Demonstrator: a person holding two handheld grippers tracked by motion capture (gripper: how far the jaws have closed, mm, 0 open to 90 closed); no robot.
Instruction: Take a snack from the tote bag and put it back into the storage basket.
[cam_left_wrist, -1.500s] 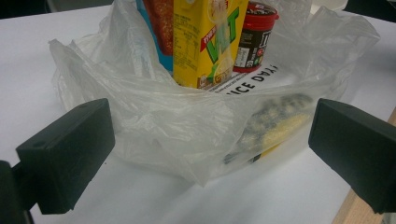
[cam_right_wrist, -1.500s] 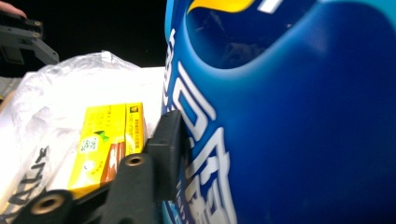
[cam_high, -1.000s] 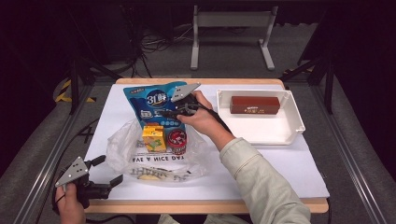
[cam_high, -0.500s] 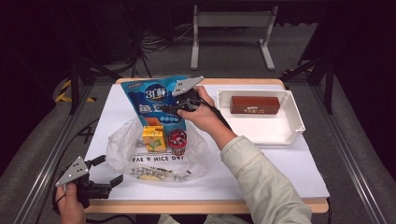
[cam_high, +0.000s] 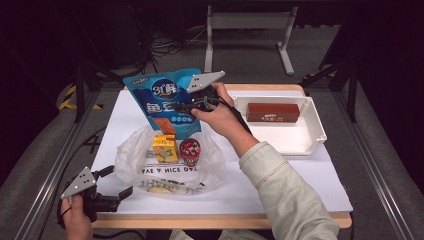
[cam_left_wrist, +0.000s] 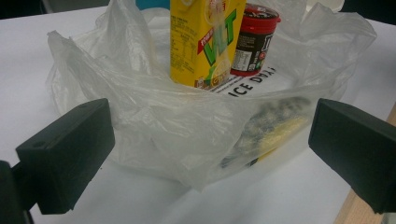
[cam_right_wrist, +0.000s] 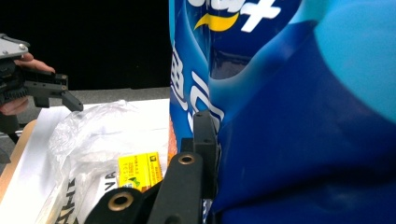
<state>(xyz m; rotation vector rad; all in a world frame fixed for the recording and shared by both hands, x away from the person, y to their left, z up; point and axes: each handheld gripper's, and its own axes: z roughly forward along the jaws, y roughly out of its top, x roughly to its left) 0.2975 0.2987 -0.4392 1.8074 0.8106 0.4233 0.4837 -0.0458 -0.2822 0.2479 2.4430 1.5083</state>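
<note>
My right gripper (cam_high: 182, 106) is shut on the edge of a blue snack bag (cam_high: 167, 102) and holds it upright above the back of the white table. In the right gripper view the blue snack bag (cam_right_wrist: 289, 116) hangs close in front, pinched between the jaws of my right gripper (cam_right_wrist: 210, 126). Below it a clear plastic bag (cam_high: 135, 160) lies open around a yellow drink carton (cam_high: 165, 148) and a red-lidded cup (cam_high: 190, 151). At the front left my left gripper (cam_high: 117, 182) stands open, its jaws wide in front of the plastic bag (cam_left_wrist: 154, 121), apart from it.
A white tray (cam_high: 315, 135) at the back right holds a brown box (cam_high: 272, 112). The table's wooden front edge (cam_high: 220, 220) runs just behind my left hand. A flat dark-and-yellow packet (cam_left_wrist: 275, 126) lies inside the plastic bag's near side.
My right gripper has risen with the blue snack bag, which now stands higher and more upright over the plastic bag. The left gripper has stayed put.
</note>
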